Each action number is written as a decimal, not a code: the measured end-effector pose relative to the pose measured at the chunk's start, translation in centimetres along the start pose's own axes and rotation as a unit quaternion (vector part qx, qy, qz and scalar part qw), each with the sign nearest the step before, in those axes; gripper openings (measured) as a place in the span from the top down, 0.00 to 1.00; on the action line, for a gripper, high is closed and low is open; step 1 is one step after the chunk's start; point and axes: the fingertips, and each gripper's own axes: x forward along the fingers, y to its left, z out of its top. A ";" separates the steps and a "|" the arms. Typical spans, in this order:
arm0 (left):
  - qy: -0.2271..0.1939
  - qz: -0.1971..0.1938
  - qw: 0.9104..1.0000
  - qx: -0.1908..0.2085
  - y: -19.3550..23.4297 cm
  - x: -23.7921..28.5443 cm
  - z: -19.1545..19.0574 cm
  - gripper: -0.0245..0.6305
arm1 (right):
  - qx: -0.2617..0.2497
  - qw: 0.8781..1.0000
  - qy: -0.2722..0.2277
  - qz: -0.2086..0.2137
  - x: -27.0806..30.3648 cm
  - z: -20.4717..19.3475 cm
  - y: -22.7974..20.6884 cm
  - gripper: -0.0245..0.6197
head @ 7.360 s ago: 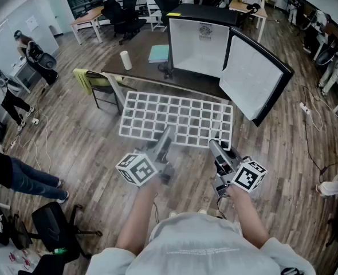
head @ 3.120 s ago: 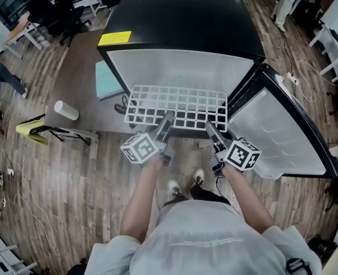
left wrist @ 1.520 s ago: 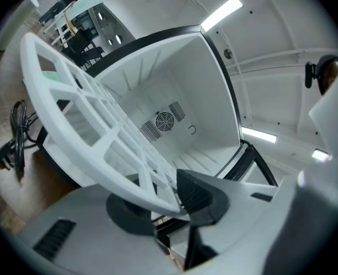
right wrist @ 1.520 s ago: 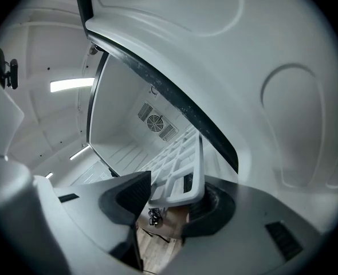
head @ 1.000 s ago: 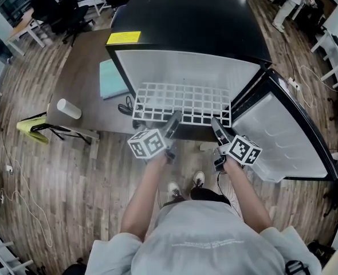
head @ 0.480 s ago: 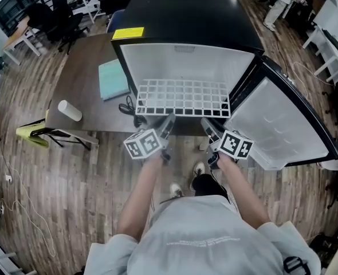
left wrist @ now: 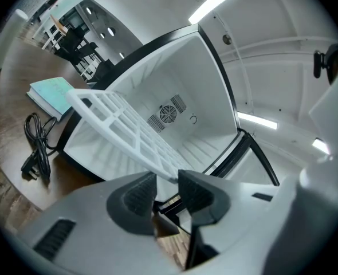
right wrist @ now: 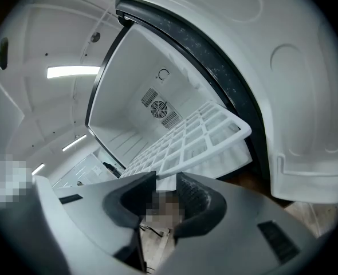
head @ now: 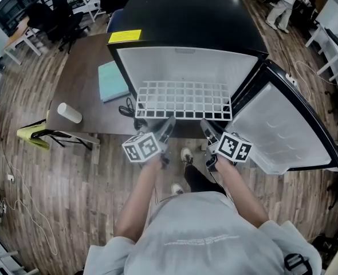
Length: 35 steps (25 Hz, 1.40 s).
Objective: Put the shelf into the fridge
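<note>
The white grid shelf [head: 183, 100] lies level in the open black fridge [head: 186, 16], its front edge sticking out toward me. My left gripper [head: 169, 121] and right gripper [head: 205, 124] sit just at that front edge. In the left gripper view the shelf [left wrist: 123, 128] ends right at the tips of my left gripper [left wrist: 168, 179], with gaps on both sides. In the right gripper view the shelf [right wrist: 192, 139] has its rim between the tips of my right gripper [right wrist: 166, 182]. Both sets of jaws are closing, and the pads do not look pressed on the shelf.
The fridge door [head: 283, 130] stands swung open at the right. A brown table [head: 83, 85] at the left carries a teal book [head: 113, 80], a white roll [head: 69, 112] and a black cable [head: 126, 109]. A chair with a yellow cloth [head: 34, 132] stands beside it.
The shelf was carried to the fridge and slid inside. Over the last second both grippers drew back a little to its front edge, and one foot stepped forward.
</note>
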 end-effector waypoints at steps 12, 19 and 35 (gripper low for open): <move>-0.013 0.000 1.000 0.002 0.6 0.5 0.5 0.78 | -0.019 1.000 -0.003 0.004 0.8 0.2 -0.1 0.78; -0.016 0.002 1.000 0.005 0.9 1.2 1.1 0.78 | -0.015 1.000 -0.005 0.005 1.5 0.7 -0.4 0.78; -0.012 0.019 0.999 0.034 2.1 5.1 4.2 0.76 | -0.028 0.999 -0.005 -0.014 5.3 4.1 -1.1 0.78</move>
